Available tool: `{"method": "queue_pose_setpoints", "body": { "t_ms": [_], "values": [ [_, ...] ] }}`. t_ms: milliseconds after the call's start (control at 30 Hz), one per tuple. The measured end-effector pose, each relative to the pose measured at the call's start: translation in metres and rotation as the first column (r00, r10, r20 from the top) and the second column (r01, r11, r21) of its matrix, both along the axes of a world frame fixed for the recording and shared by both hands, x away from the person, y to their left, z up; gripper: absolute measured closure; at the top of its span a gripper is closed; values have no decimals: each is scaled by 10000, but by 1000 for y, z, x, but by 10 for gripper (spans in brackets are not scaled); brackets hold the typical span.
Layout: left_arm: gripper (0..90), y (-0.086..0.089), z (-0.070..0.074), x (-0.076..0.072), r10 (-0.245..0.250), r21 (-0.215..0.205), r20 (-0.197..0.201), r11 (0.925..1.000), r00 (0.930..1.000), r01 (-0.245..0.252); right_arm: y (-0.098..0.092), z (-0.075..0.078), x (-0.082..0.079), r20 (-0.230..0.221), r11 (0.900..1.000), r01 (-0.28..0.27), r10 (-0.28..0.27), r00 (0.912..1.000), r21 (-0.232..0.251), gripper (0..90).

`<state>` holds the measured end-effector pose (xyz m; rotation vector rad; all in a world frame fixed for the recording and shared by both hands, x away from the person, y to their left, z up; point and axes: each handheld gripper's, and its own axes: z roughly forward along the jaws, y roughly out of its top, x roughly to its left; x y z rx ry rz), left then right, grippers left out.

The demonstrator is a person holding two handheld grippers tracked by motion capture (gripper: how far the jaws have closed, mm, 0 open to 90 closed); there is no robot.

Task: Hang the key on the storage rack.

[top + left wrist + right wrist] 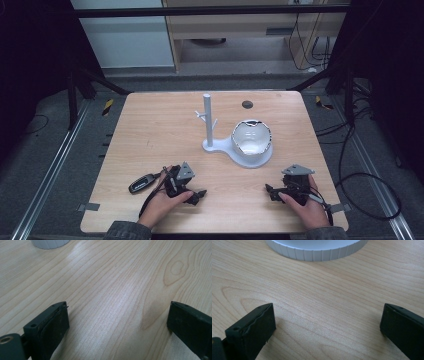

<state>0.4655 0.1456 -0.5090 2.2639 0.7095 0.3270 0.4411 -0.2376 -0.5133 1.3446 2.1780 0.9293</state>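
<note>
A white stand (207,121) with a post and small pegs rises from the middle of the wooden table (155,130). A glossy white bowl (251,137) with a dark rim sits on the round part of the stand's base. My left gripper (199,194) lies low near the front edge, held by a hand and pointing right. Its jaws are wide apart over bare wood (117,320), so it is open. My right gripper (270,191) lies opposite and points left. It is open too, with only wood (328,322) between its jaws. The base's ribbed edge (317,251) lies ahead.
A black key-fob-like object (142,183) lies on the table just left of my left hand. A dark round grommet (247,104) sits near the far edge. Cables trail on the floor at the right. A corner of the white base (50,243) shows in the left gripper view.
</note>
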Motion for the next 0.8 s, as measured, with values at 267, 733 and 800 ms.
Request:
{"method": "queue_pose_setpoints", "body": {
  "t_ms": [267,733,800],
  "values": [
    [31,0,0,0,-23,3,-10,10000,10000,23,0,0,0,-3,10000,-2,2,10000,6,4],
    [45,2,12,12,-622,1170,-444,9909,9971,670,0,0,0,-15,10000,7,-7,10000,8,4],
    [49,2,18,15,-565,1484,-388,9870,9976,617,0,0,0,-14,10000,3,-3,10000,8,4]
  ]
}}
